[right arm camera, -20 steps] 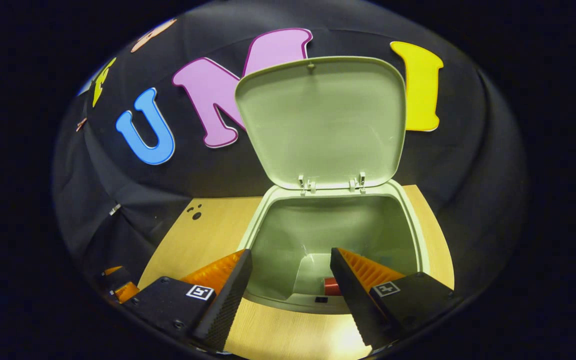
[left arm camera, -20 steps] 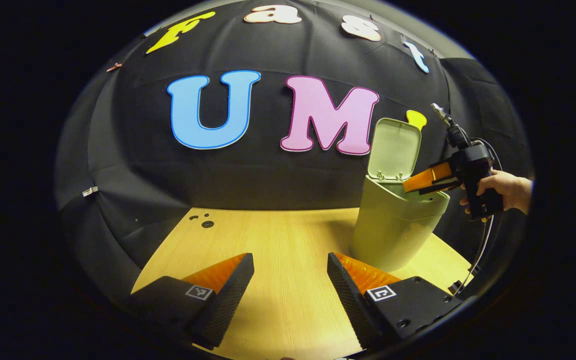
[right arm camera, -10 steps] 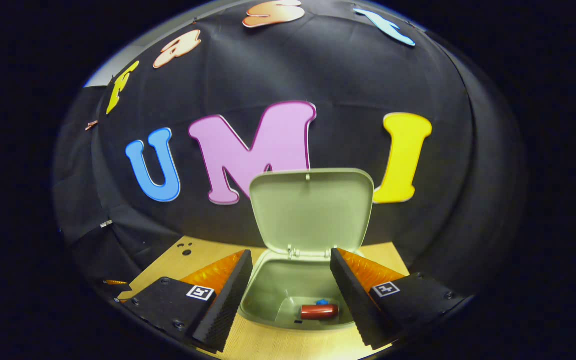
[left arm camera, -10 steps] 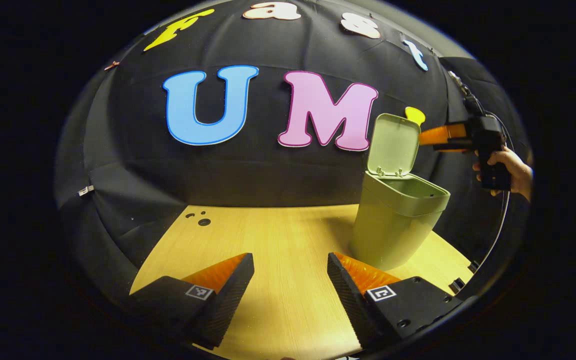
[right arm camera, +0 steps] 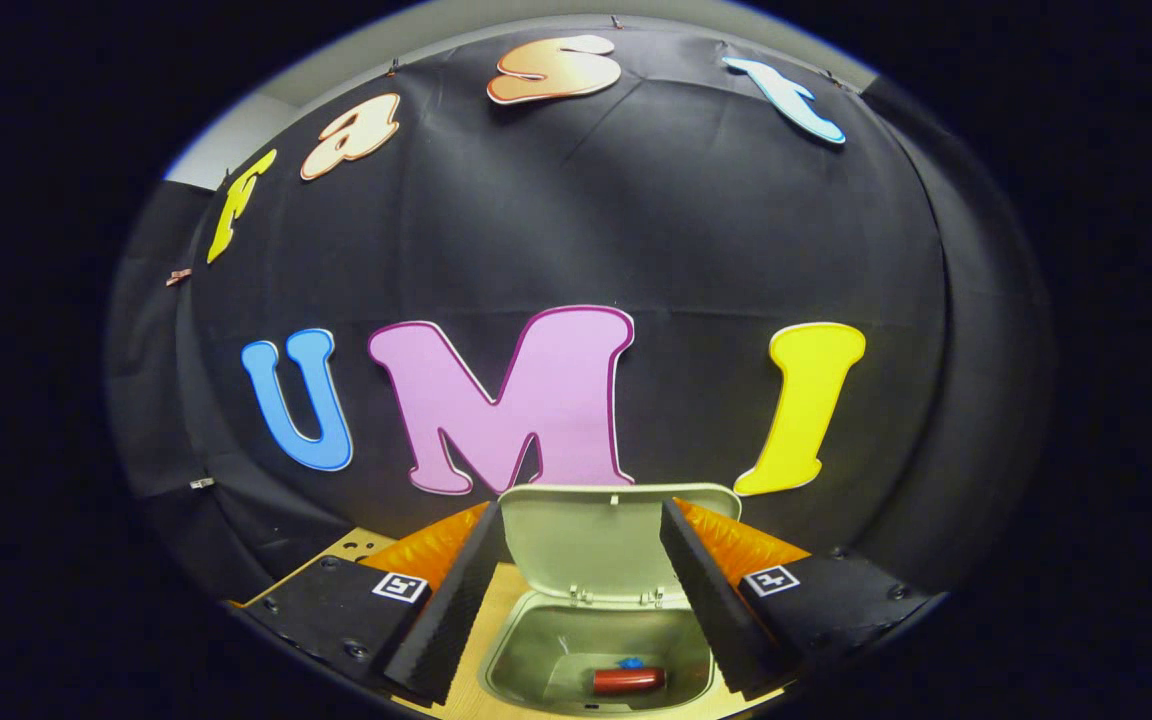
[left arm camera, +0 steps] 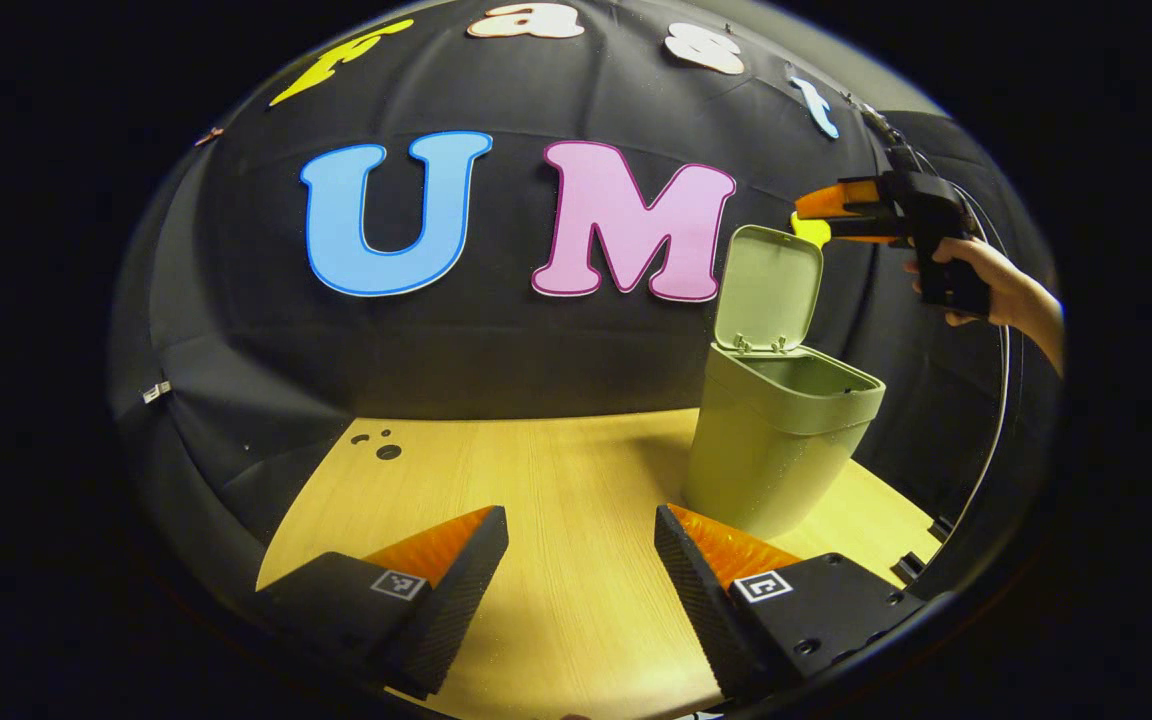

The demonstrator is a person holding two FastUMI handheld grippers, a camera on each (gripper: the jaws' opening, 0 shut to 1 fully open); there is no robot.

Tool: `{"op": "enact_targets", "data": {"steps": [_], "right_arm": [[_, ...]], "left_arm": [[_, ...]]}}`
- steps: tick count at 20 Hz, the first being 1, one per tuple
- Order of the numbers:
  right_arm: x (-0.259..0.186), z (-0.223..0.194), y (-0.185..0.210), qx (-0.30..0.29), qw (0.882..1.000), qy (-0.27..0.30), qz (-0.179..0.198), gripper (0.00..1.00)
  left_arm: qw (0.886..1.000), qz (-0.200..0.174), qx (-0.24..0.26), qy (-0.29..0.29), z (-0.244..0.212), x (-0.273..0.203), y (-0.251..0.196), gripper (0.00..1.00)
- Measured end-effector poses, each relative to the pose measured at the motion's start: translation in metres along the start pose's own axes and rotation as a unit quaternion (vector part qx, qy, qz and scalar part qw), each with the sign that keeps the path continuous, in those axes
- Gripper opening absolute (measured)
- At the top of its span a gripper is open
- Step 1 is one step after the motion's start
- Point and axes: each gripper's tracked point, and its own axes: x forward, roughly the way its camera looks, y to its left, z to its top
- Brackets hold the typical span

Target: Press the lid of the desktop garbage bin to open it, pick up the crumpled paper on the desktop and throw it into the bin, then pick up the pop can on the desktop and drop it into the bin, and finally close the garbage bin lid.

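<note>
Bin [left arm camera: 776,440] of pale green stands on the wooden desk [left arm camera: 536,480], toward the 2 o'clock side as seen from the left tool [left arm camera: 581,560]. Its lid [left arm camera: 768,290] is swung up and stands nearly upright on the hinge at the back rim. The left tool hangs low over the bare desk with its two fingers apart and nothing between them; the bin is just beyond its right finger, near but not touching.

In the left gripper view, the right tool [left arm camera: 816,212] is held high by a hand [left arm camera: 976,285] at about 2 o'clock, above the bin and level with the top edge of the raised lid. Its tips point toward the cloth wall, just above the lid's upper corner.

From the right gripper view, the right tool [right arm camera: 581,590] looks down past the lid [right arm camera: 581,545] into the open bin [right arm camera: 536,670]. Its fingers are spread and empty, and the lid's inner face shows in the gap between them. Below, at 6 o'clock, the pop can [right arm camera: 628,681] lies on its side on the bin's floor, with a small blue scrap [right arm camera: 628,662] just behind it. I cannot make out the crumpled paper for certain.
</note>
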Motion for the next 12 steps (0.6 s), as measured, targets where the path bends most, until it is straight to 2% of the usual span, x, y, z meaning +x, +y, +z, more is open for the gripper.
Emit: {"op": "enact_targets", "data": {"steps": [6, 7, 8, 12], "right_arm": [[0.034, 0.005, -0.009, 0.011, 1.0, -0.006, -0.019, 0.98], [0.039, 0.006, -0.011, 0.014, 1.0, -0.009, -0.024, 0.98], [0.044, 0.007, -0.012, 0.018, 0.999, -0.014, -0.029, 0.98], [0.066, 0.007, -0.017, 0.022, 0.998, -0.021, -0.047, 0.98]], "left_arm": [[1.0, 0.004, -0.004, 0.003, -0.004, 0.0, 0.003, 0.96], [1.0, 0.006, -0.004, 0.004, -0.005, 0.0, 0.004, 0.99], [1.0, 0.008, -0.005, 0.005, -0.005, 0.0, 0.005, 0.96], [1.0, 0.017, -0.008, 0.011, -0.01, 0.0, 0.013, 0.96]]}}
